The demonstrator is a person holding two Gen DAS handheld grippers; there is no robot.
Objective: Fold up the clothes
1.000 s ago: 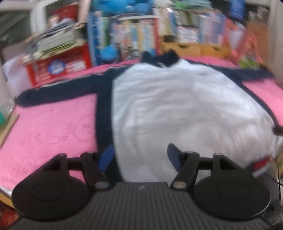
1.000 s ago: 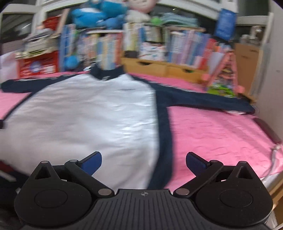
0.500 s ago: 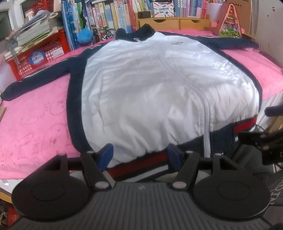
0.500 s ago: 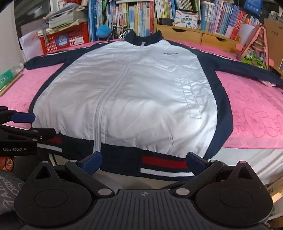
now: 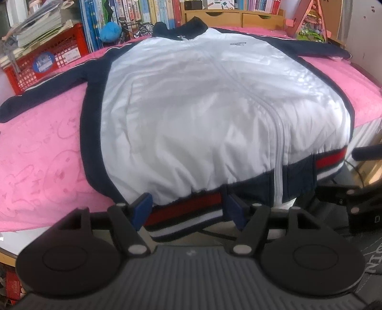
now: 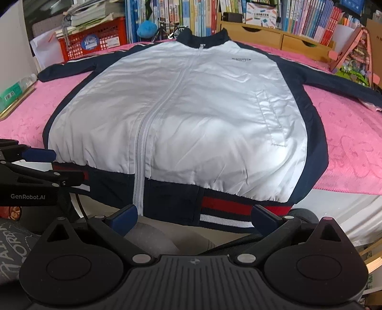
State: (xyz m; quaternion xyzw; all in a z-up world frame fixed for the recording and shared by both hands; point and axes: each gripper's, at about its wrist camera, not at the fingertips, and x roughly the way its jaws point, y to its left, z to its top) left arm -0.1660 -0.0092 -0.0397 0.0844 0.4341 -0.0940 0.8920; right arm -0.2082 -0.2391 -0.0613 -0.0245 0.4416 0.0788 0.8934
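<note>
A zipped jacket (image 5: 203, 114), white in the body with navy sleeves and collar, lies front up on the pink blanket (image 5: 43, 152). Its red, white and navy striped hem (image 5: 183, 217) hangs over the near edge. My left gripper (image 5: 188, 206) hovers at the hem's left part. Its jaws are opening, with the hem showing in the gap and neither pad pressing on it. My right gripper (image 6: 194, 215) stands open and wide at the hem's right part (image 6: 224, 212), its pads apart from the cloth. The left gripper (image 6: 38, 155) also shows at the right wrist view's left edge.
Along the far edge stand a red crate (image 6: 95, 40) with papers, rows of books (image 6: 191, 12), wooden drawers (image 6: 274, 35), a blue plush ball (image 6: 146, 27) and a pink triangular stand (image 6: 353, 54). The jacket's sleeves reach out to both sides.
Both grippers have come down and tilted toward the near edge, so the striped hem now shows between their fingers. Over the last half second they have hardly moved.
</note>
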